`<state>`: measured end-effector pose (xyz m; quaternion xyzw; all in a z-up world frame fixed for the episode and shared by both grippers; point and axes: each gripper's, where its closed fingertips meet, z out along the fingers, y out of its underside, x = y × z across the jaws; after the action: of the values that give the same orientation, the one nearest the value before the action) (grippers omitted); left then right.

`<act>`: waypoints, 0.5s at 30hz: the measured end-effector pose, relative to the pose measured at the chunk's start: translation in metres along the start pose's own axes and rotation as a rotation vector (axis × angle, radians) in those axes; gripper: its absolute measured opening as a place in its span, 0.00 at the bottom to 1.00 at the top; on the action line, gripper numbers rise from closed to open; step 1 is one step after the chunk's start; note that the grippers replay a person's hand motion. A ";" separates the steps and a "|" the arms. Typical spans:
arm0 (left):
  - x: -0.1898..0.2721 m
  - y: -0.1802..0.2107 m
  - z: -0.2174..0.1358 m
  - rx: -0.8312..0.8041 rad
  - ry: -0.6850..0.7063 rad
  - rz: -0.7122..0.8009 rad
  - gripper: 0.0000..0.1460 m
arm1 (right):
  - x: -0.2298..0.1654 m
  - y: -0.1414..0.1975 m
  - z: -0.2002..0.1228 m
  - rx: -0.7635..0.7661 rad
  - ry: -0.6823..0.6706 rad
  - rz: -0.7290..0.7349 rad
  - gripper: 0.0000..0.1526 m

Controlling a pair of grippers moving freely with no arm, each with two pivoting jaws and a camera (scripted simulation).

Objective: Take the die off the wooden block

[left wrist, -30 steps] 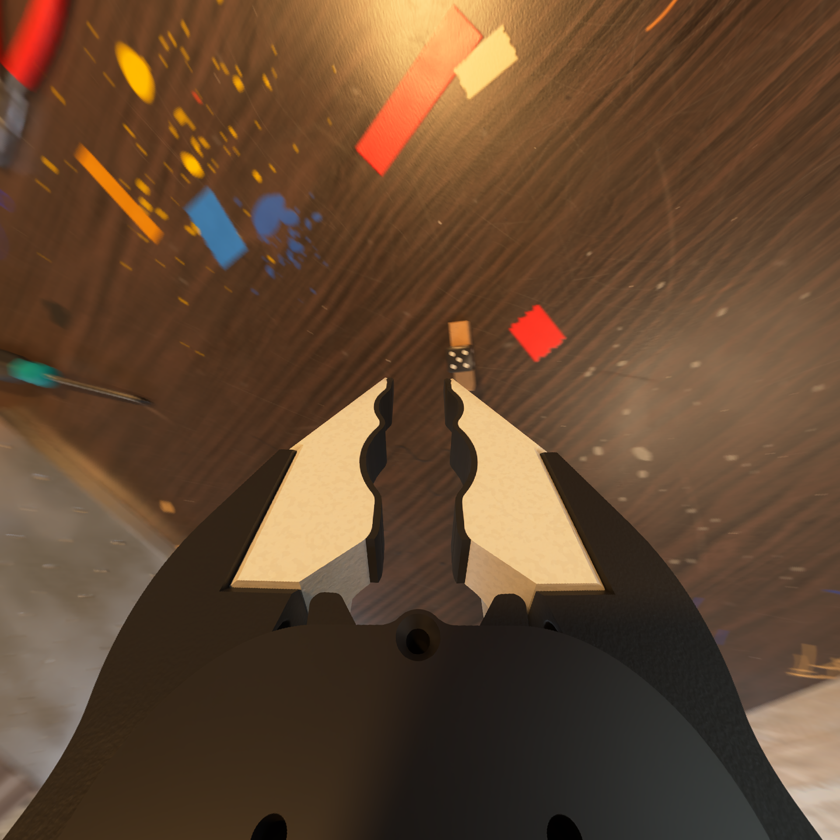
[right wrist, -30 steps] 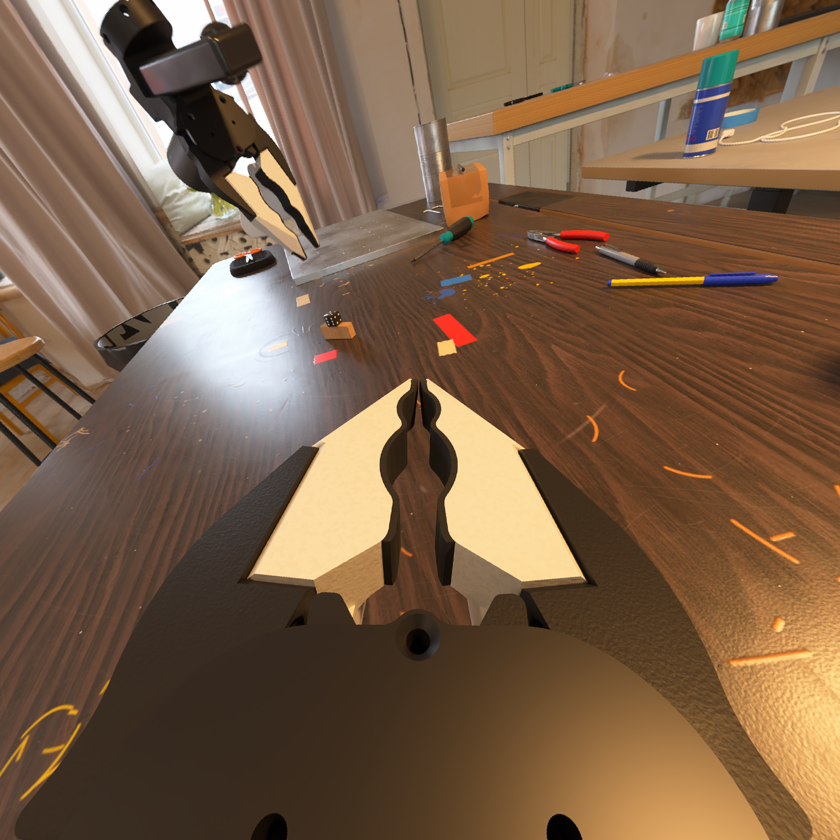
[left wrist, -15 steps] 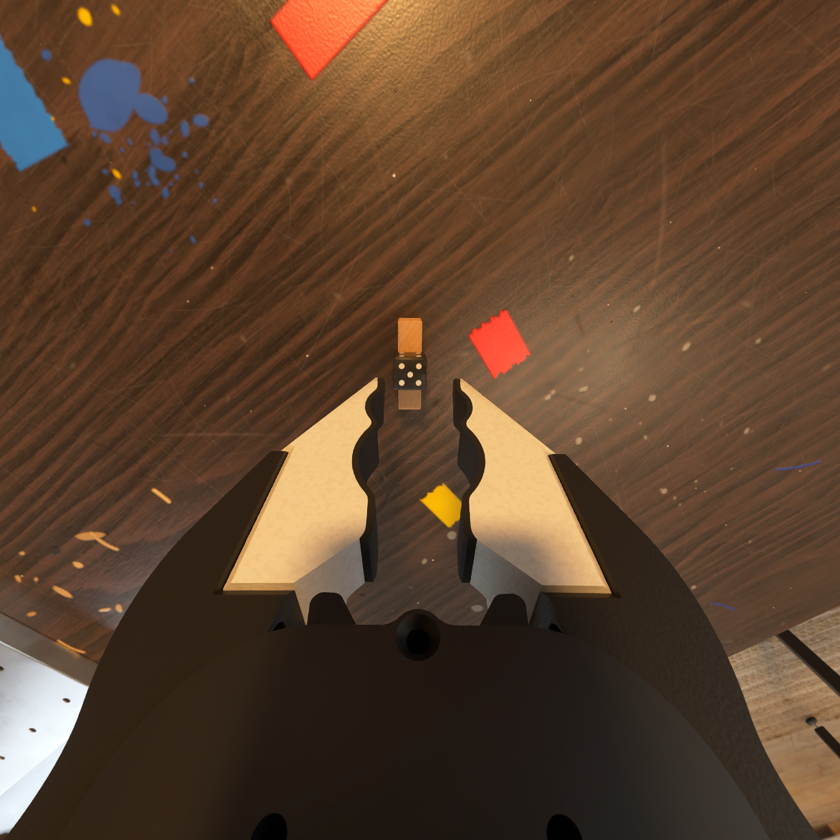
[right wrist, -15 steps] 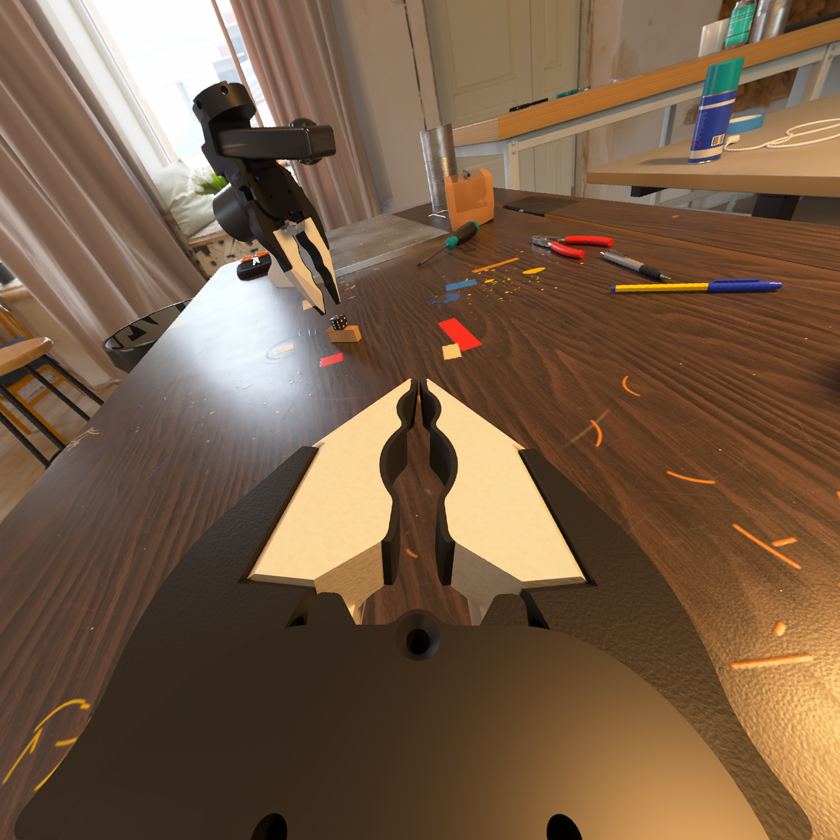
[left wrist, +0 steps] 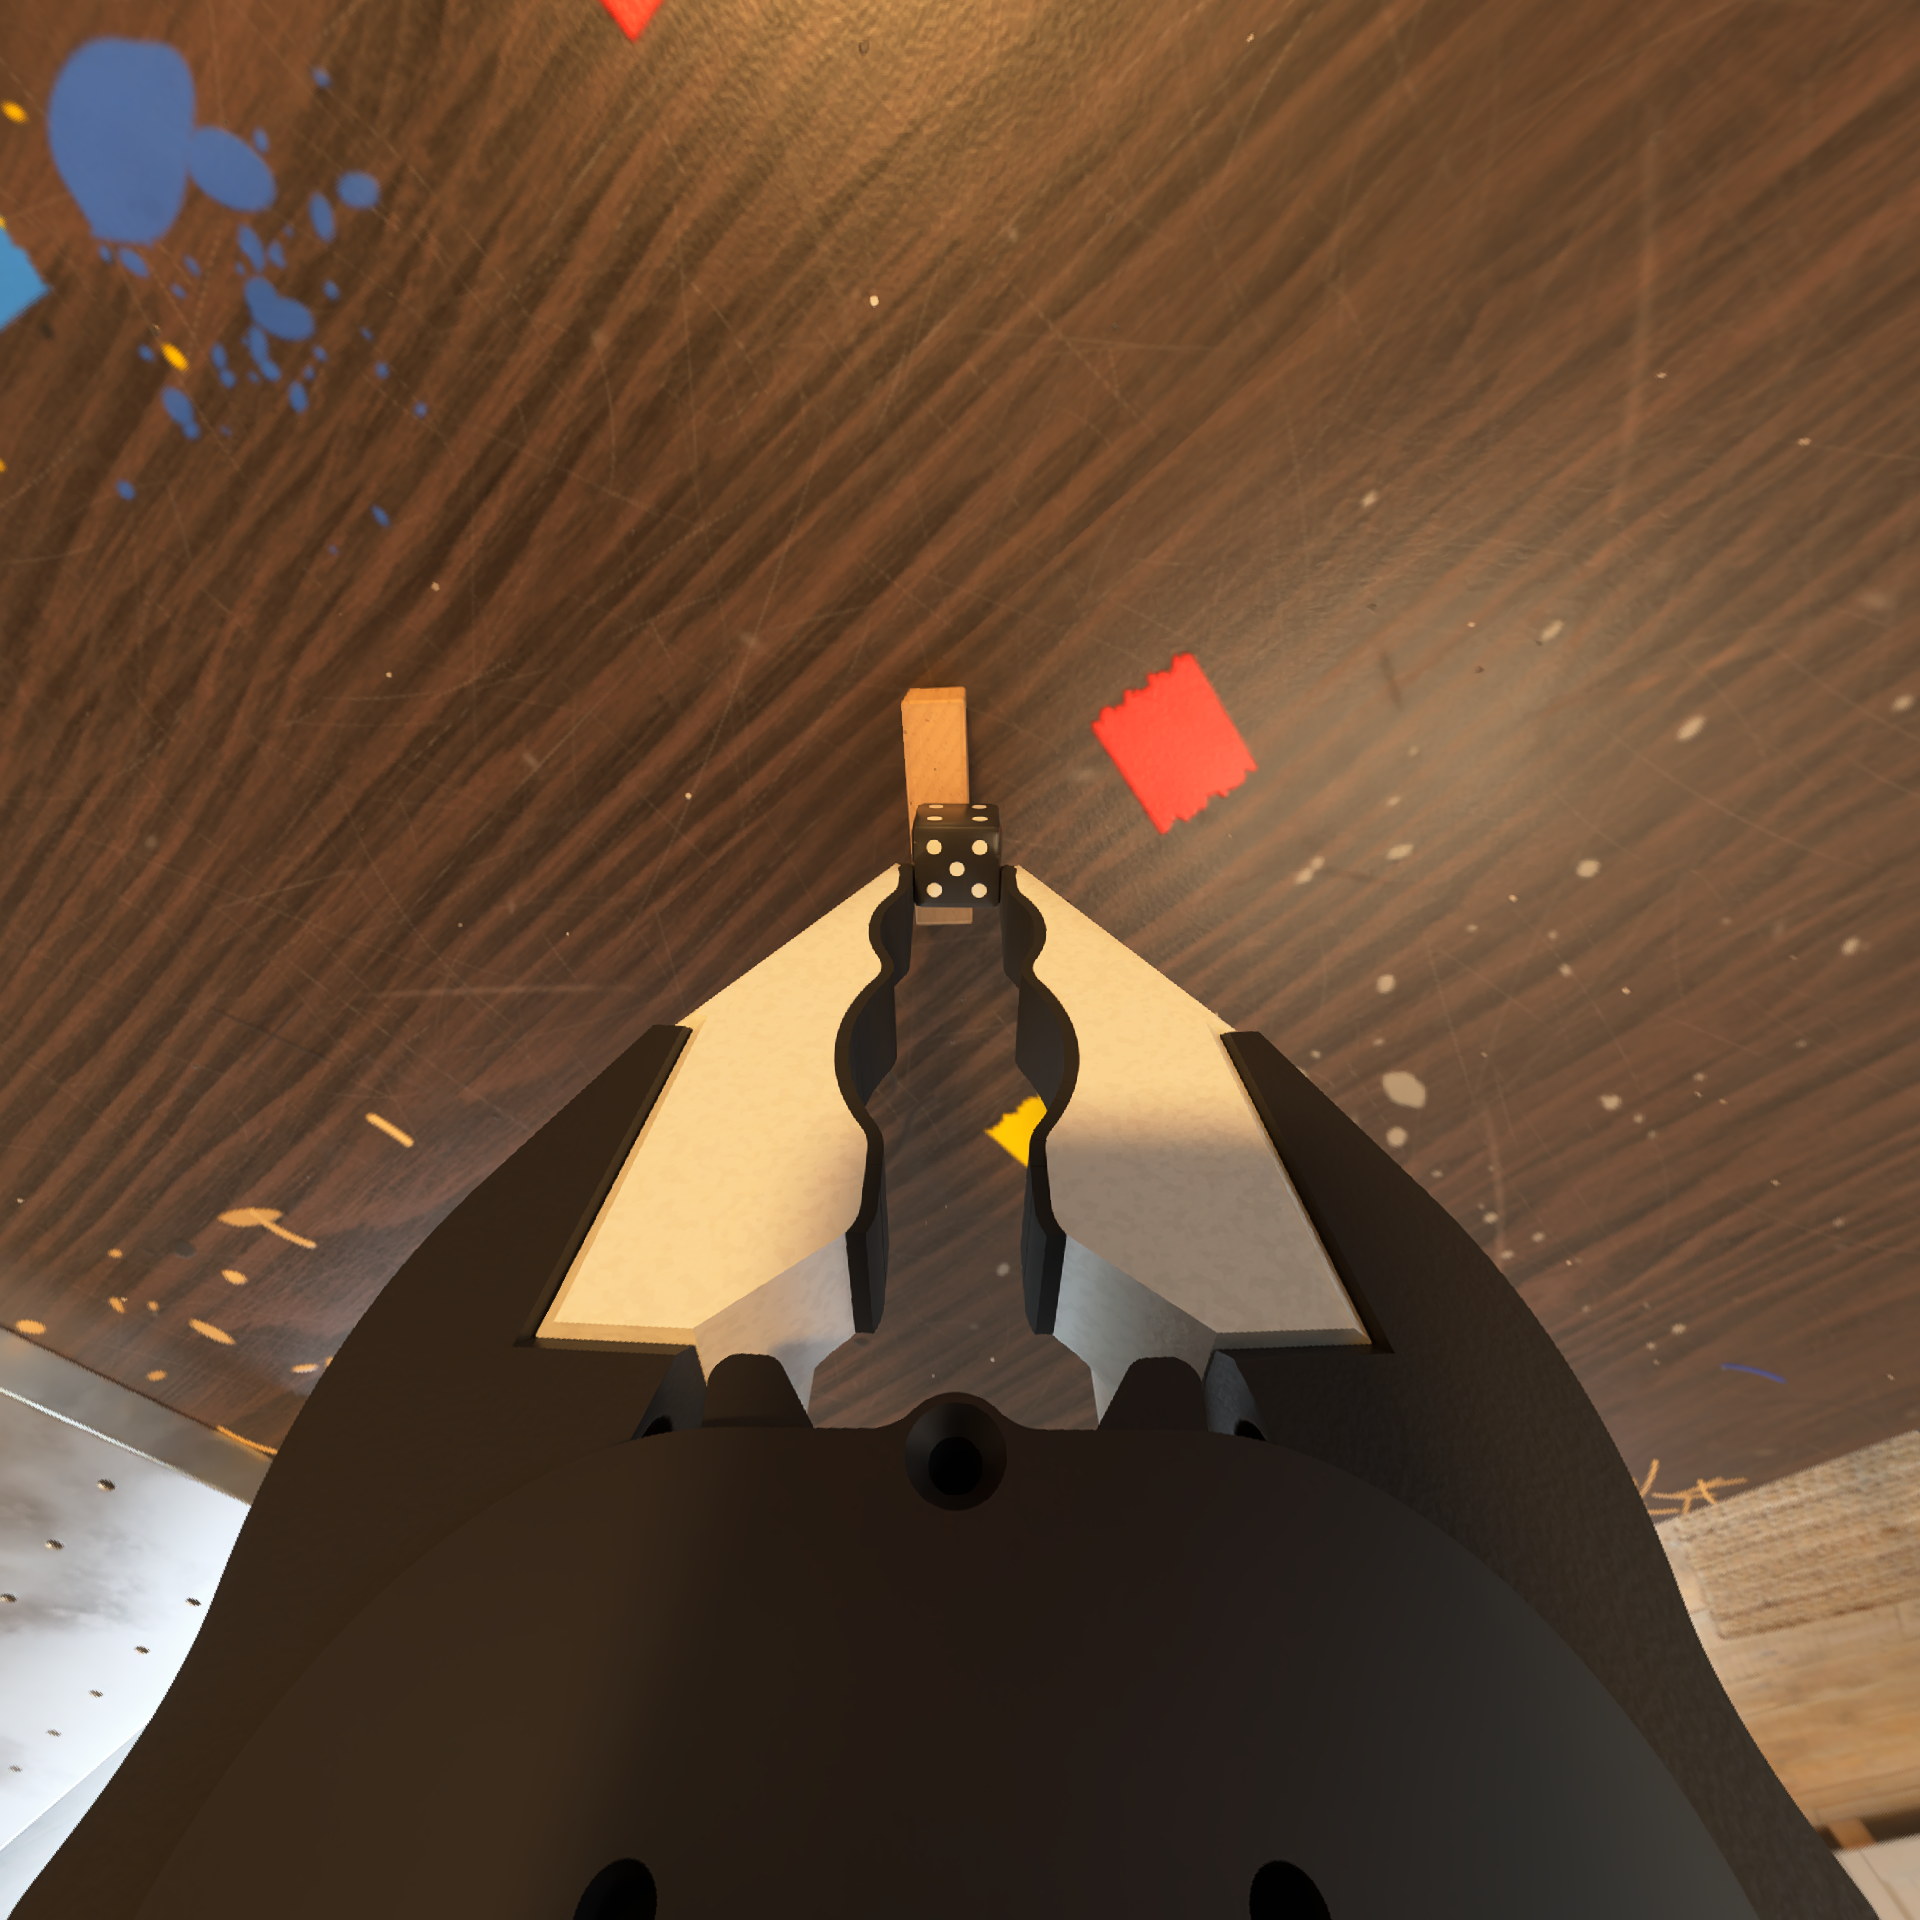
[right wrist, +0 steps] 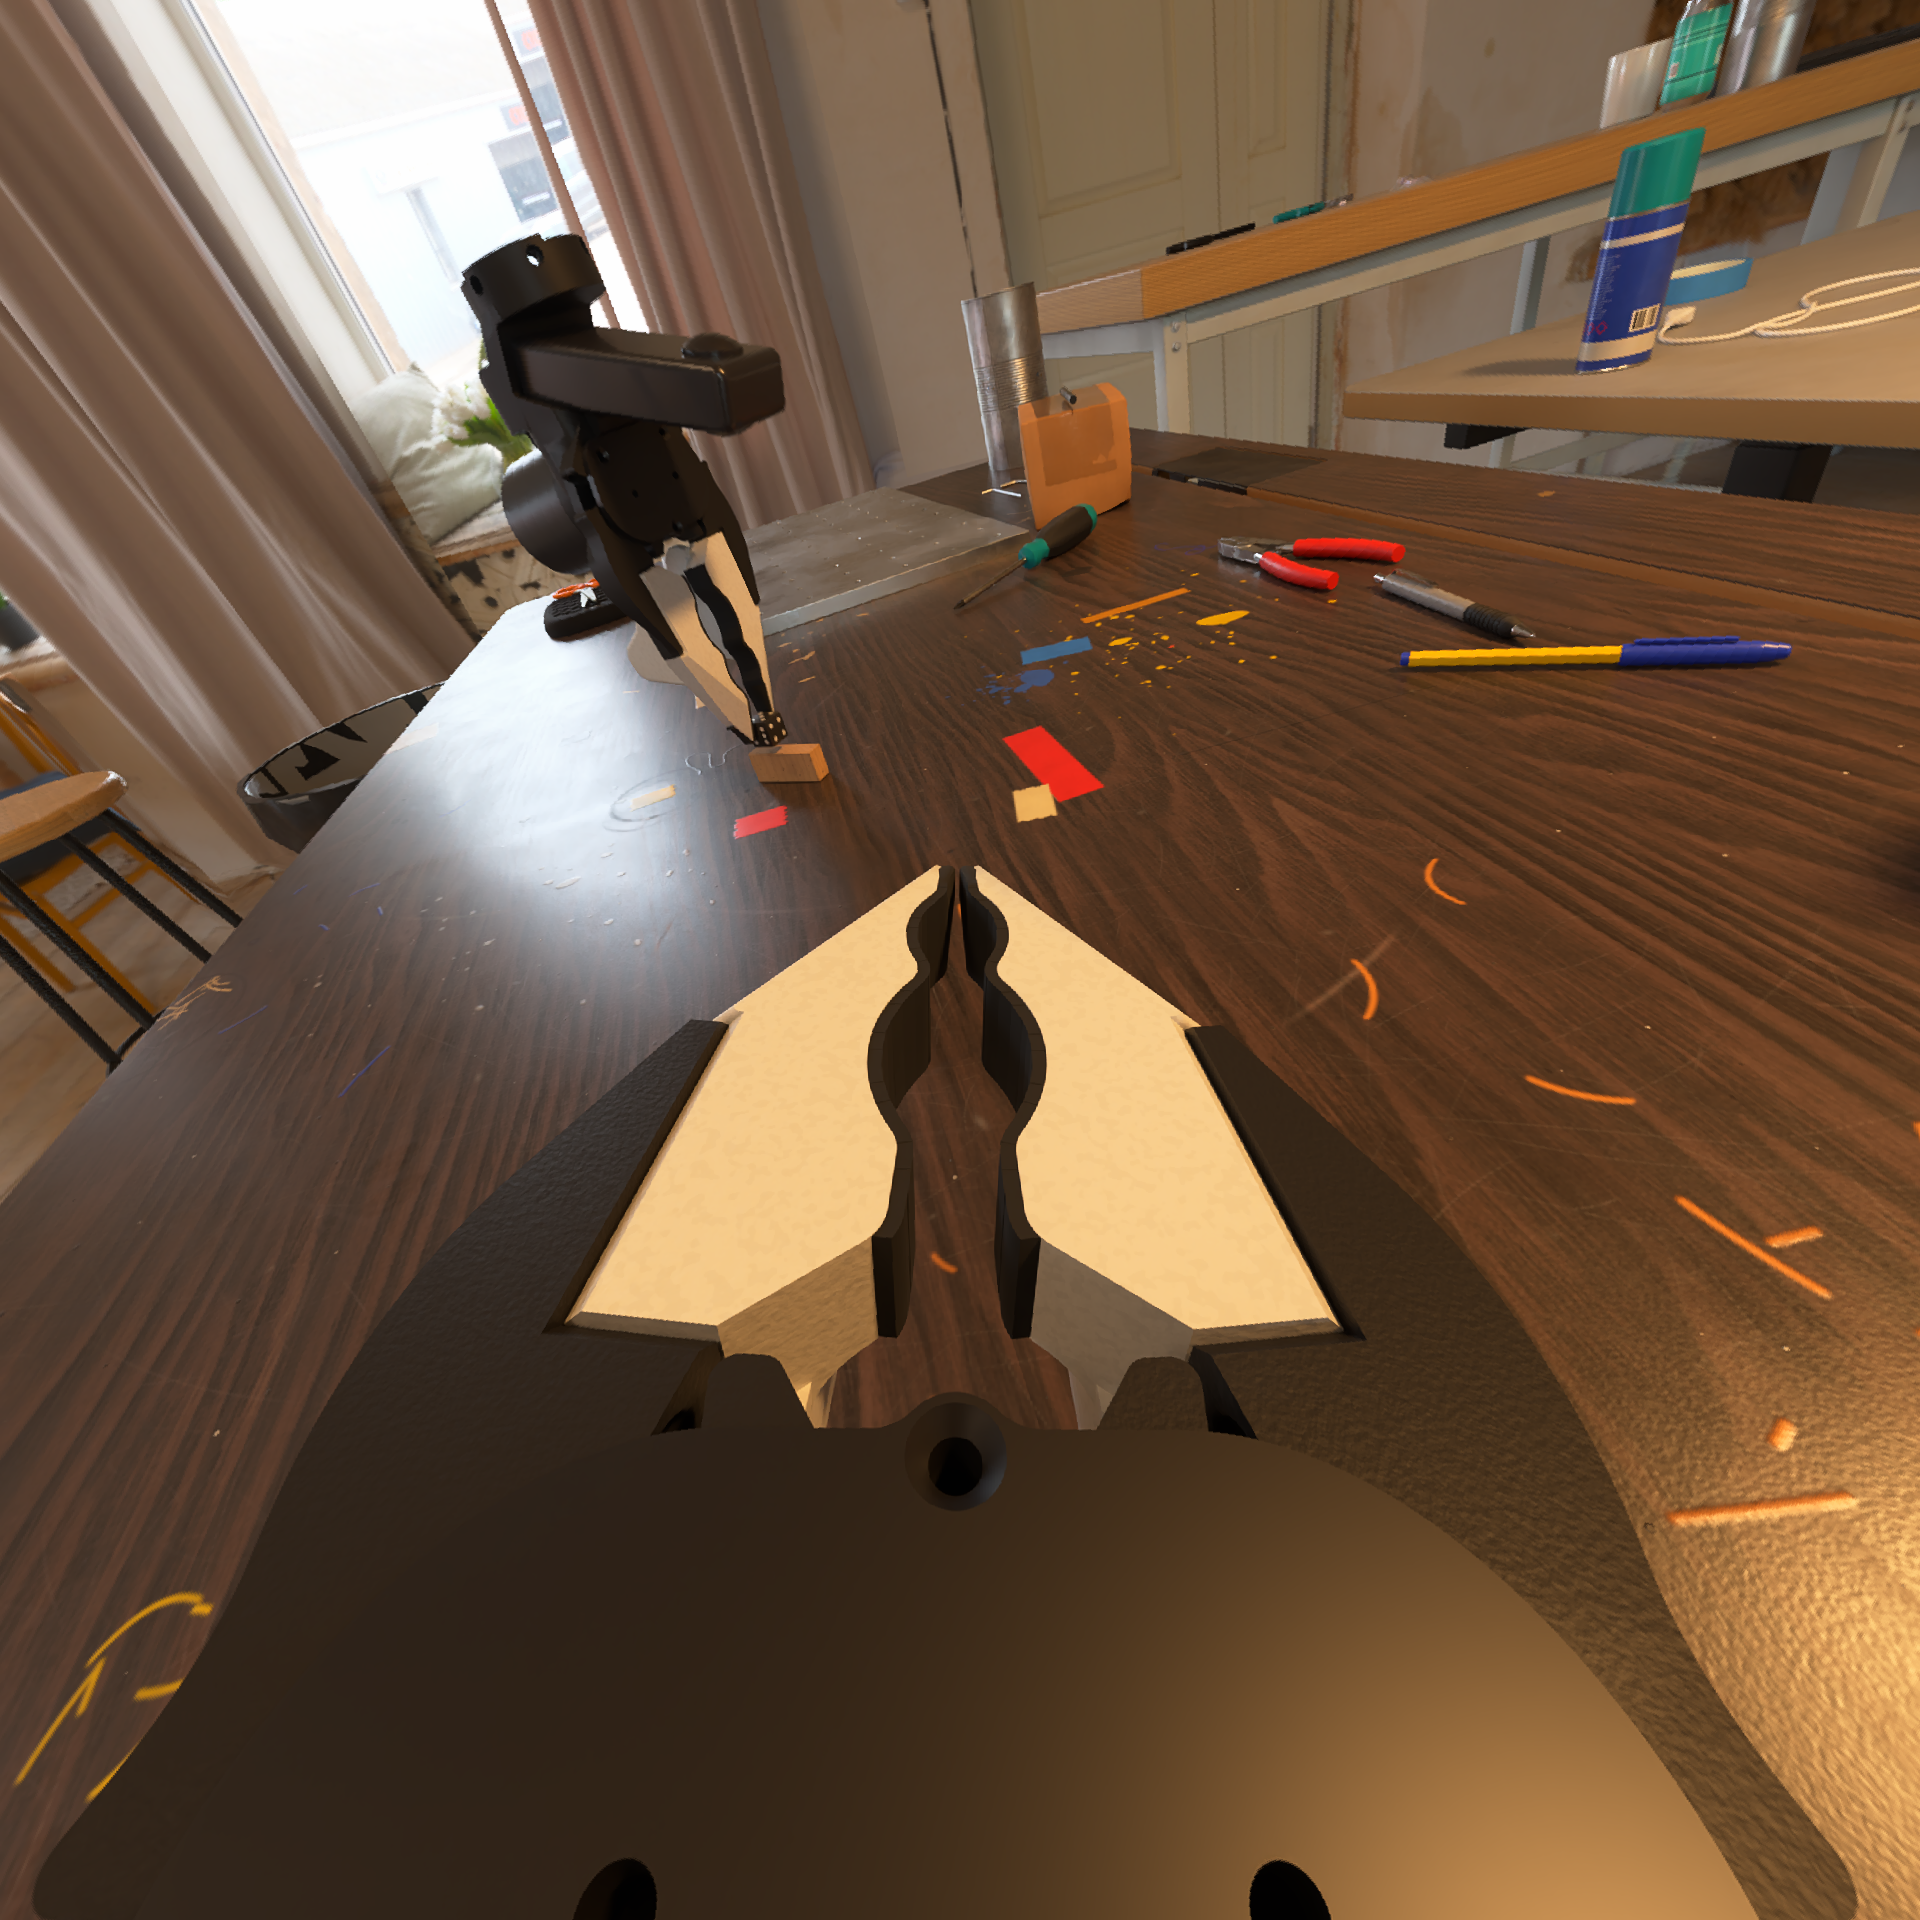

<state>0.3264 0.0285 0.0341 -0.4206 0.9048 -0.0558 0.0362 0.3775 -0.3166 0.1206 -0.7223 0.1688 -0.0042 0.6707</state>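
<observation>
Now the left claw (left wrist: pixel 956 883) is bracketing the black die (left wrist: pixel 956 854), tips at its sides, on the wooden block (left wrist: pixel 934 746) on the table (left wrist: pixel 1351 416), lifting remaining, while the right claw (right wrist: pixel 957 896) is idling nearly together, empty.

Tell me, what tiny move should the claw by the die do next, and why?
Probably squeeze shut, then lift. The left gripper has one tip on each side of the black die, which sits on the wooden block on the table. Whether the fingers already touch it is hard to tell. The right gripper is shut, far off.
</observation>
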 end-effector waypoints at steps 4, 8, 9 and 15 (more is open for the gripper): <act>-0.001 -0.001 -0.026 0.055 0.008 -0.008 0.11 | 0.000 -0.001 0.000 0.002 -0.002 0.002 0.00; -0.005 -0.007 -0.069 0.154 -0.006 -0.014 0.11 | -0.002 -0.001 0.000 0.003 -0.005 -0.002 0.00; -0.005 -0.011 -0.080 0.189 -0.012 -0.012 0.11 | -0.002 -0.001 0.000 0.004 -0.006 -0.003 0.00; 0.032 -0.044 -0.112 0.351 0.029 0.070 0.11 | -0.011 0.001 0.004 -0.009 -0.028 -0.031 0.01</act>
<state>0.3267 -0.0164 0.1502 -0.3753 0.8957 -0.2176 0.0980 0.3679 -0.3097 0.1215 -0.7278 0.1482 -0.0035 0.6696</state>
